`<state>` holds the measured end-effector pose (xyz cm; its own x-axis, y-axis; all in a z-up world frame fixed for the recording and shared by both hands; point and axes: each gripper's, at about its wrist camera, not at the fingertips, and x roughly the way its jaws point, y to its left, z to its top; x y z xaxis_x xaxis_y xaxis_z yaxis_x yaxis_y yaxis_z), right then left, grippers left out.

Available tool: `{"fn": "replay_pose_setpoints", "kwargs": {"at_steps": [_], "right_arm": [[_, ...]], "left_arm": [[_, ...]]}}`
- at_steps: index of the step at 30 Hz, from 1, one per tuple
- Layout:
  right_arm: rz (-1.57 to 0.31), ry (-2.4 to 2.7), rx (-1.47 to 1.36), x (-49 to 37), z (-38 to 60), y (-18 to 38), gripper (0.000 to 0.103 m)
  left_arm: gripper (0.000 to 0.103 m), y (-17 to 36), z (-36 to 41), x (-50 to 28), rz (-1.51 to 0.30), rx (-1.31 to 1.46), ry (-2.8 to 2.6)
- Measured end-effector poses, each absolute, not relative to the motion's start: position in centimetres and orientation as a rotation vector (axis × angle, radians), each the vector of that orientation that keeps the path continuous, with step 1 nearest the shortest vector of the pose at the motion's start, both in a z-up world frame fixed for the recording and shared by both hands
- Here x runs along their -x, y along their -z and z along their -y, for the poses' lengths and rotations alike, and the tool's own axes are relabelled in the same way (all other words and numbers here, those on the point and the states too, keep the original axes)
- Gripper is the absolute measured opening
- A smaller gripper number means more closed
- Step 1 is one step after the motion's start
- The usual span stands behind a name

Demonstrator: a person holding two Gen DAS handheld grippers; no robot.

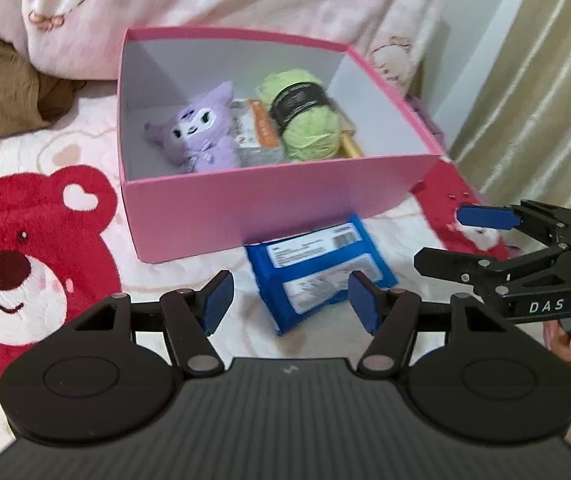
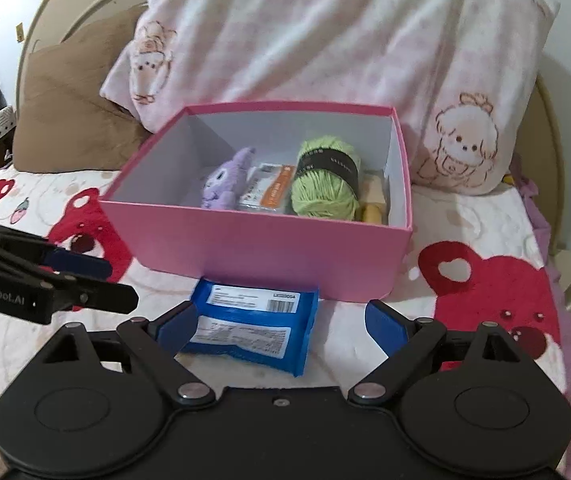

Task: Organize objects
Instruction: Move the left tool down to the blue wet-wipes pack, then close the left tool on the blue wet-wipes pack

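An open pink box [image 1: 245,208] [image 2: 269,248] stands on the bed. Inside lie a purple plush [image 1: 201,132] [image 2: 229,180], an orange-and-grey packet [image 1: 255,132] [image 2: 269,190], a green yarn ball [image 1: 305,116] [image 2: 325,180] and a yellow item [image 2: 371,212]. A blue wipes pack [image 1: 317,272] [image 2: 253,328] lies on the blanket in front of the box. My left gripper [image 1: 291,300] is open, just short of the pack; it shows at the left in the right wrist view [image 2: 93,280]. My right gripper [image 2: 281,324] is open around the pack's near end.
The red bear-print blanket [image 1: 25,264] [image 2: 493,280] covers the bed. A pink-and-white duvet [image 2: 325,52] and a brown pillow [image 2: 69,112] lie behind the box. A curtain [image 1: 545,80] hangs at the right.
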<state>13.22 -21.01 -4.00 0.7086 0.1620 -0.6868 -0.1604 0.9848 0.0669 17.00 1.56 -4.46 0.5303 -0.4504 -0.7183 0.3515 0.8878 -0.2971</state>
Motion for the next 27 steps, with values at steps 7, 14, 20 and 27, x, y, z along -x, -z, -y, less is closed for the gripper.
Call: {"fn": "replay_pose_setpoints", "kwargs": {"at_steps": [7, 14, 20, 27], "right_arm": [[-0.884, -0.171, -0.175, -17.3, 22.5, 8.2, 0.087], [-0.854, -0.142, -0.238, -16.8, 23.5, 11.4, 0.067], [-0.81, -0.228, -0.244, -16.3, 23.3, 11.6, 0.036], [-0.857, -0.216, -0.246, -16.8, 23.3, 11.9, 0.034]], "left_arm": [[0.059, 7.5, -1.0, -18.4, -0.877, 0.15, 0.441], [0.046, 10.5, -1.1, -19.5, -0.916, 0.215, 0.407], [0.023, 12.2, -1.6, -19.8, -0.931, 0.334, 0.421], [0.017, 12.1, 0.3, -19.7, -0.92, 0.32, 0.418]]}}
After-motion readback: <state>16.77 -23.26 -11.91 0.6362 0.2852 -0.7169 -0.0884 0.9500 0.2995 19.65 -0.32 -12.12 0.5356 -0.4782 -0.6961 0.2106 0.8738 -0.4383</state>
